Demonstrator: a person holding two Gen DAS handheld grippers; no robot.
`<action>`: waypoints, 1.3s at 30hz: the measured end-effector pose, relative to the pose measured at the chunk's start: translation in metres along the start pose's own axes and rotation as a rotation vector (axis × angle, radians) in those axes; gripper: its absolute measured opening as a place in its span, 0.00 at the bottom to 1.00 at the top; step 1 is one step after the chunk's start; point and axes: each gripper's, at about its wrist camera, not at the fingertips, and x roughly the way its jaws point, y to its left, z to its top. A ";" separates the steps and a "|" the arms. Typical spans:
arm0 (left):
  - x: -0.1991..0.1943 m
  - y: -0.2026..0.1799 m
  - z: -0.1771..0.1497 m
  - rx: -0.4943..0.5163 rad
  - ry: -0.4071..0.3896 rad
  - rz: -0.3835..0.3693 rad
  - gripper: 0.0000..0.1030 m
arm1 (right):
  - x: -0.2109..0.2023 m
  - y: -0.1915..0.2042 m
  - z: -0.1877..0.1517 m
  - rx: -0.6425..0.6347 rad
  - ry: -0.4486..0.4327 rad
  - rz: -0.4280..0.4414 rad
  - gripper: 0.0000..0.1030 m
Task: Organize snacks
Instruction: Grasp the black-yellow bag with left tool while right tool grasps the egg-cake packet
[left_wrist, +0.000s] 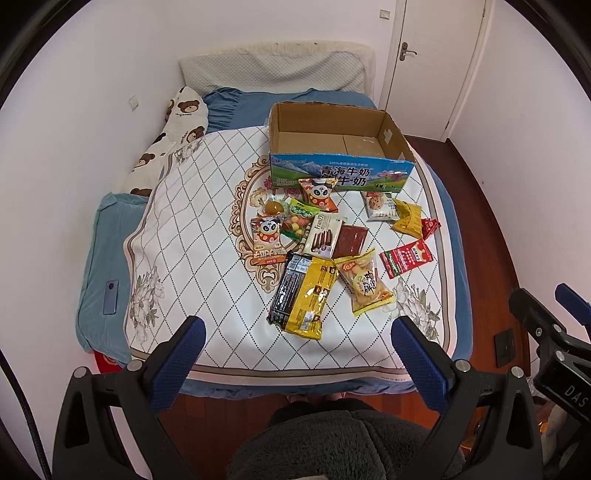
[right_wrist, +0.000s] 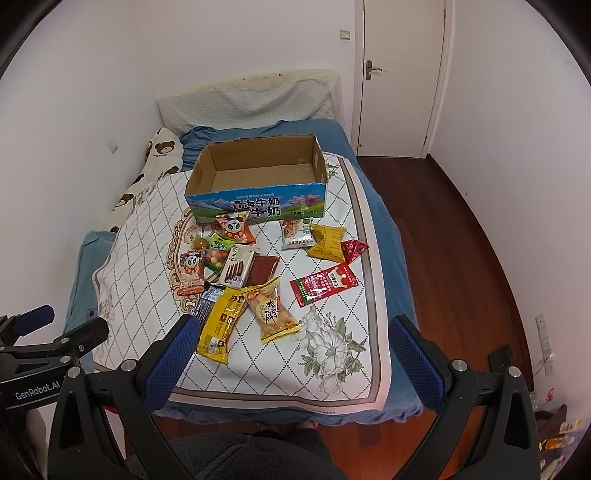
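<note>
- I am holding my left gripper (left_wrist: 297, 326) with its jaws spread wide, gripping nothing, above the foot of the bed (left_wrist: 460, 295).
- I am holding my right gripper (right_wrist: 291, 325) spread and unloaded too, beside the left.
- The snack packets (left_wrist: 306, 291) are lying scattered on the quilted mat (left_wrist: 192, 236).
- The cardboard box (left_wrist: 340, 173) is sitting just behind them, open-topped.

Black hand-held gripper (left_wrist: 295, 332), blue pads (left_wrist: 177, 365)
</note>
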 end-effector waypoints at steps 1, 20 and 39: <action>0.004 0.001 0.002 0.000 -0.002 0.003 1.00 | 0.002 0.000 0.001 0.005 0.000 0.000 1.00; 0.303 0.004 0.025 0.308 0.384 -0.031 1.00 | 0.277 0.020 -0.022 -0.079 0.253 0.090 0.75; 0.381 0.071 -0.012 -0.158 0.516 -0.144 0.84 | 0.381 0.071 -0.039 -0.244 0.432 0.057 0.75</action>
